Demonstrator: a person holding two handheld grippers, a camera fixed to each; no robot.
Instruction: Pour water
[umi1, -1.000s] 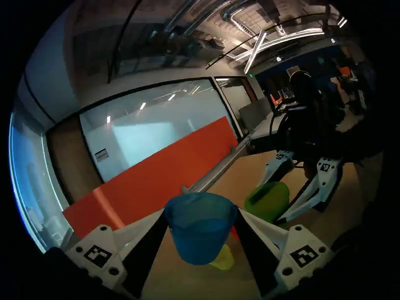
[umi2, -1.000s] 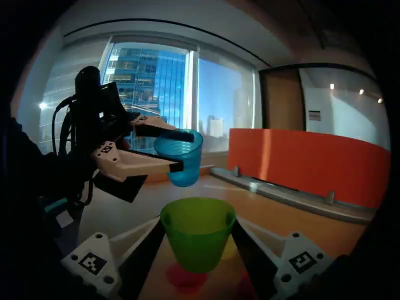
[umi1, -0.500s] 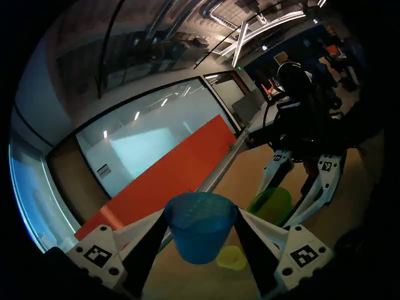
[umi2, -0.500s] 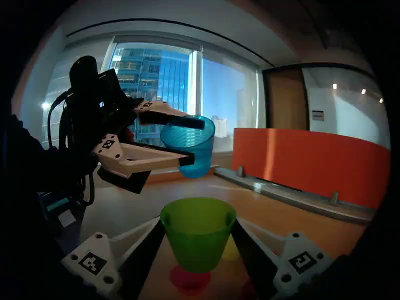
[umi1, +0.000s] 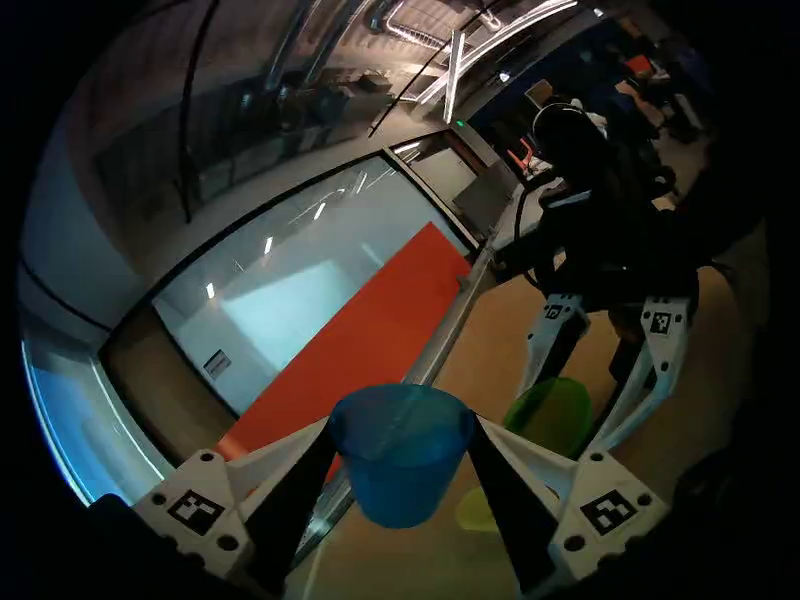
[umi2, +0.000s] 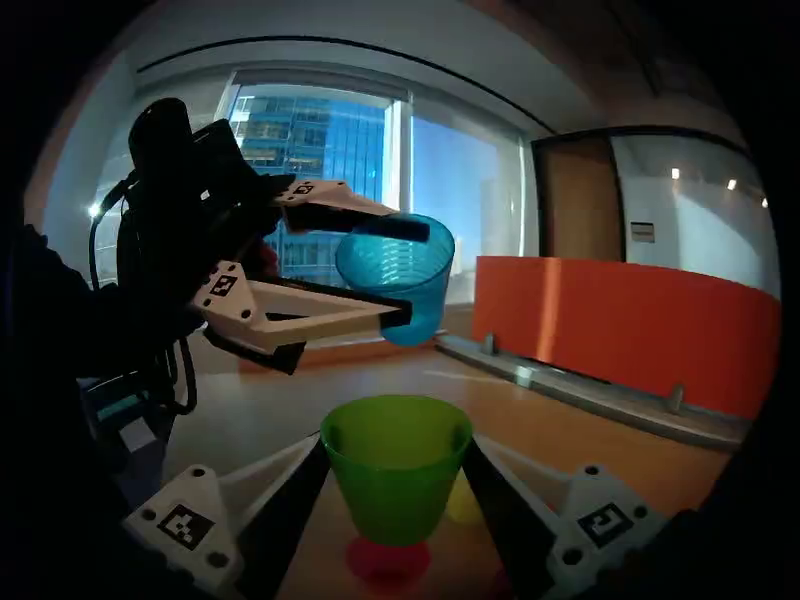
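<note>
Gripping a blue cup by its sides, the left gripper is seen closed on it in the left gripper view, both fingers pressed against the cup wall and the open mouth turned upward. In the right gripper view the same cup is held tilted, its mouth tipped toward the near right. It is raised well above the table, higher than the green cup and beyond it, with a clear gap between the two. The green cup is clamped upright between both fingers of the right gripper, low over the table at the near side; whether its base touches the table cannot be told. A red disc is seen on the table just below the green cup, and a yellow disc lies just beyond it to the right. An orange panel is set along the far edge of the table at the right, and tall windows are seen beyond at the left.
</note>
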